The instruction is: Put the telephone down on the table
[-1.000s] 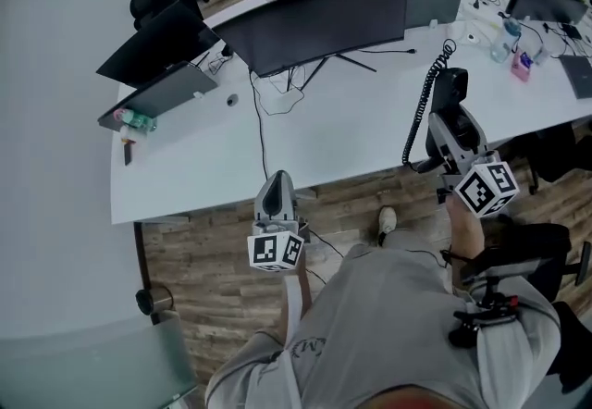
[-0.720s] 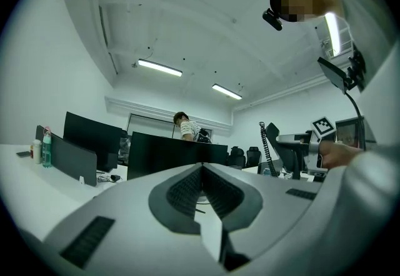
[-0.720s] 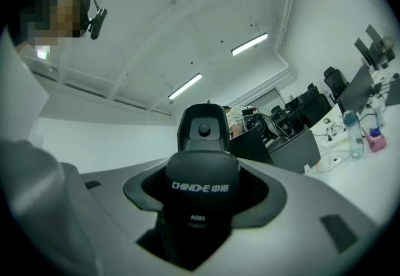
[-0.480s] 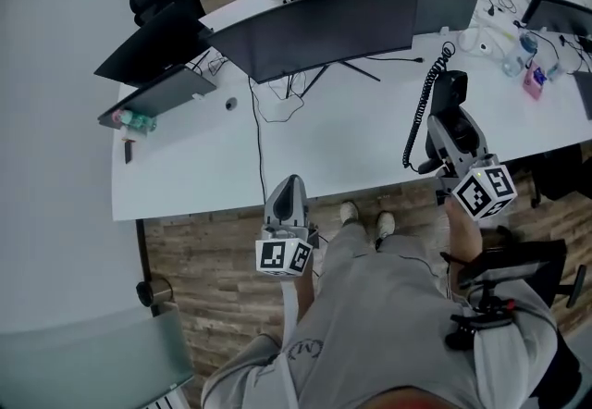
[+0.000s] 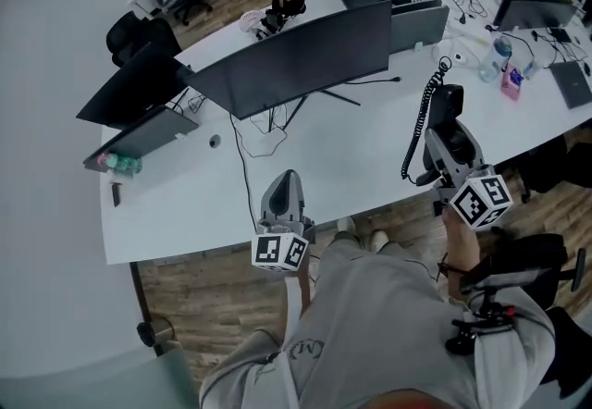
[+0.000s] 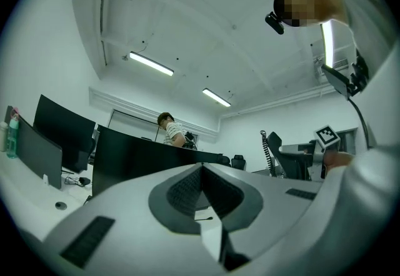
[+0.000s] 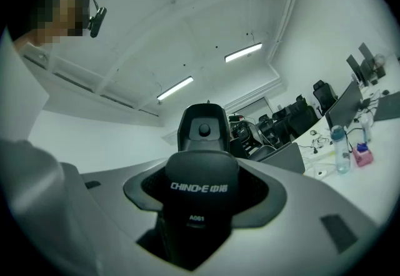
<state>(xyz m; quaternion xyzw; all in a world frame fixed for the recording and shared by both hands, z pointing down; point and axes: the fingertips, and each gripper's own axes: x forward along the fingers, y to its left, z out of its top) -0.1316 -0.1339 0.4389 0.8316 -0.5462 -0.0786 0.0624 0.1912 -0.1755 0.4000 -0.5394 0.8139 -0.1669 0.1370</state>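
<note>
**Left tool (image 5: 286,178) forward; handset (image 5: 449,100) not yet down**

Left tool has advanced from over the floor (image 5: 213,291) to the counter's (image 5: 185,204) near edge. Its jaws are together and empty, and it appears to be standing by. Right tool (image 5: 444,134) is clamped on the handset, held tilted upward above the counter's right part. The cord (image 5: 418,134) hangs to its left, so lowering remains to be done. Counter is white, long and curved, carrying monitors (image 5: 296,60) and cables. Floor is wood; the room is an open office.
</note>
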